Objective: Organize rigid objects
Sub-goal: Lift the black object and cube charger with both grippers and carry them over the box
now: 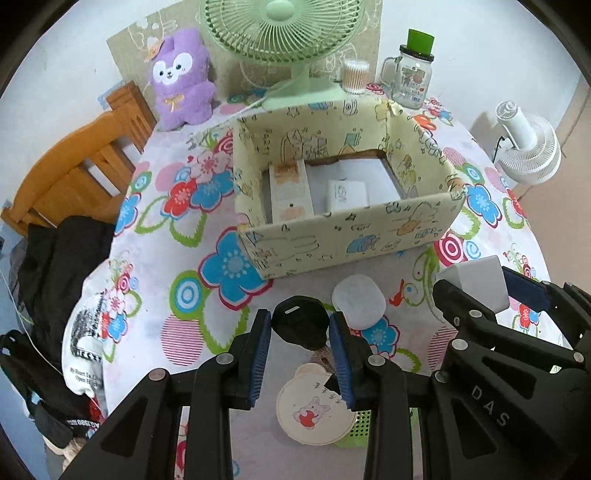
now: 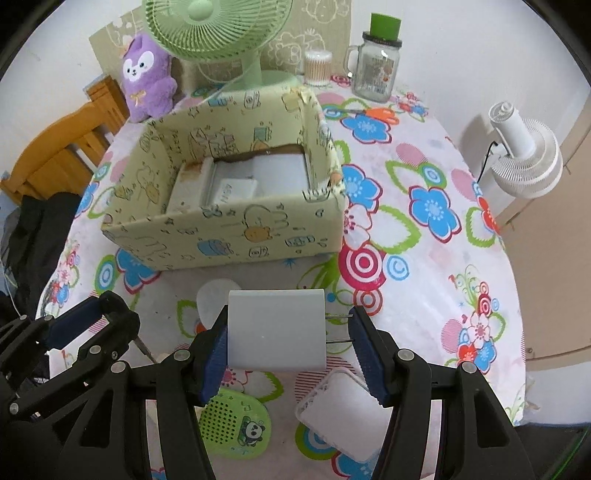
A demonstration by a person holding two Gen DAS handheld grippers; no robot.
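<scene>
My left gripper (image 1: 300, 328) is shut on a black key head (image 1: 300, 324), held above the table in front of the patterned cardboard box (image 1: 354, 236). My right gripper (image 2: 288, 332) is shut on a white plug charger (image 2: 276, 330), its prongs against the right finger; it also shows in the left wrist view (image 1: 476, 282). The box (image 2: 236, 240) holds white flat packages (image 1: 347, 194). A white oval case (image 1: 360, 301) lies just in front of the box.
On the floral tablecloth lie a round rabbit coaster (image 1: 314, 404), a green panda item (image 2: 236, 424) and a white tray (image 2: 338, 417). Behind the box stand a green fan (image 1: 284, 33), purple plush (image 1: 181, 79), cotton-swab jar (image 1: 355, 75) and glass mug (image 1: 410, 74). A wooden chair (image 1: 74, 162) stands left.
</scene>
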